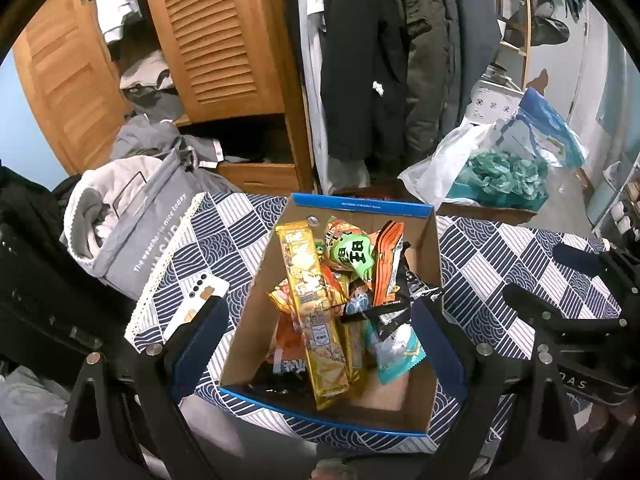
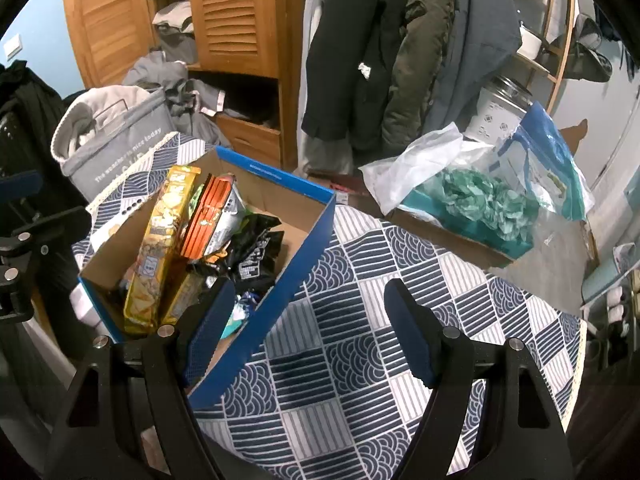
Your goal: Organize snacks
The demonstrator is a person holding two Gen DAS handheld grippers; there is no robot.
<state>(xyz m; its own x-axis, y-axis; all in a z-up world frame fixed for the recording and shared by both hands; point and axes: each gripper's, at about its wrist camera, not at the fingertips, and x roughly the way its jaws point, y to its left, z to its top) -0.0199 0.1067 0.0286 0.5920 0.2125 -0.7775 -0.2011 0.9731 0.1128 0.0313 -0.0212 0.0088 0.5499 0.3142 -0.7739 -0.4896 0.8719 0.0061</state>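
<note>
Left wrist view: snack packets (image 1: 320,300) are seen heaped inside the blue box (image 1: 360,204), over which the left gripper (image 1: 316,328) is held spread and empty, the right gripper (image 2: 308,328) likewise beside it; stage undeterminable.

1. Printed in white on grey fabric laundry basket (image 1: 136,236): "The weather is nice today".
2. Marked on black gripper body at right edge, left wrist view (image 1: 582,384): "DAS", partly cut off.
3. Blue box rim (image 1: 360,202): small print, too blurred to read.
</note>
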